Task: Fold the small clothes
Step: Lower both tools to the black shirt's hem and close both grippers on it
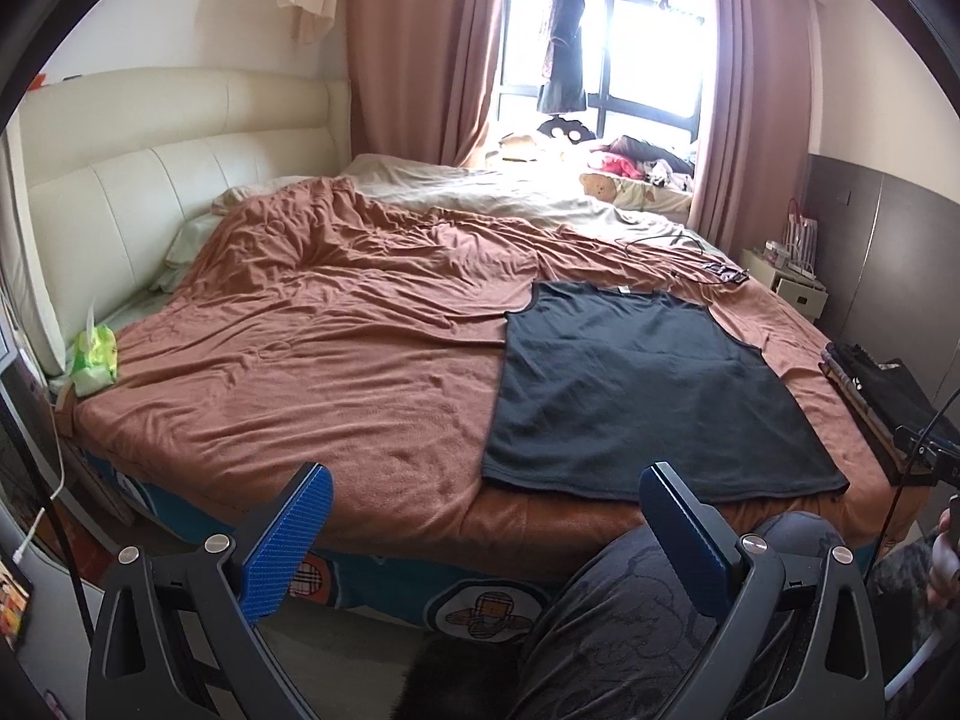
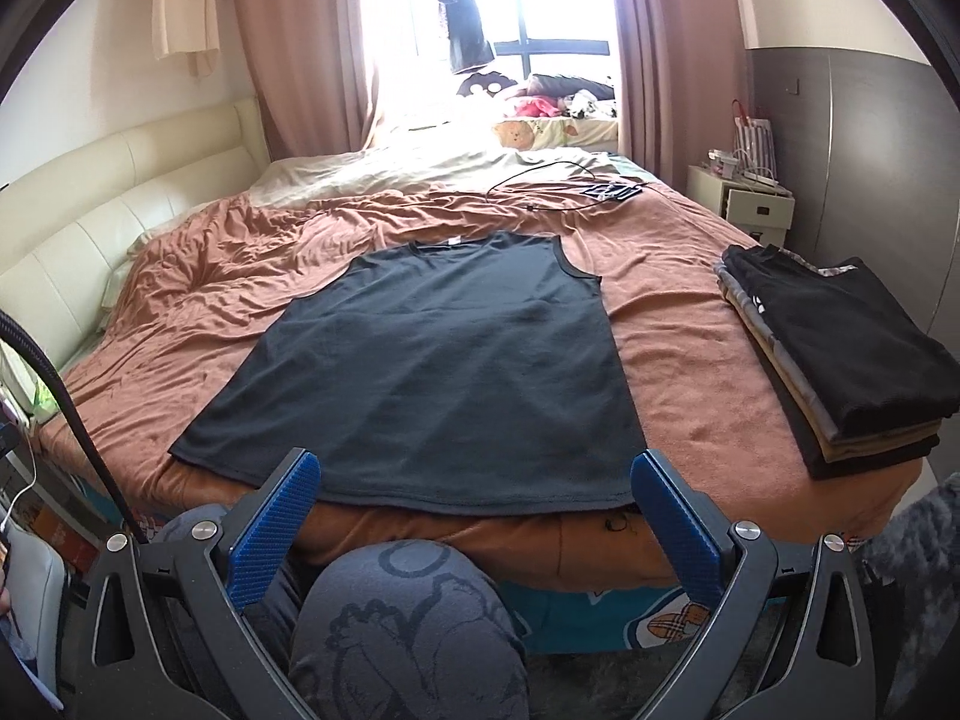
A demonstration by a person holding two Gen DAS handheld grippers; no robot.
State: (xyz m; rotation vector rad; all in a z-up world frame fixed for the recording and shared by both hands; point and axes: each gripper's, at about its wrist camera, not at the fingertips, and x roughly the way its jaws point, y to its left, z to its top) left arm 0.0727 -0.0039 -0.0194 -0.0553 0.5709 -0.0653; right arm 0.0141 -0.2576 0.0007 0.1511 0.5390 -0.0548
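Note:
A black sleeveless shirt lies flat and unfolded on the brown blanket, hem toward me, neck toward the window. It also shows in the right wrist view. My left gripper is open and empty, held off the bed's near edge, left of the shirt's hem. My right gripper is open and empty, just short of the hem, its blue fingers spread to either side of it.
A stack of folded clothes sits at the bed's right edge. A cable and a small dark device lie beyond the shirt. A green tissue pack is at the left edge. My knee is below the grippers. A nightstand stands at the right.

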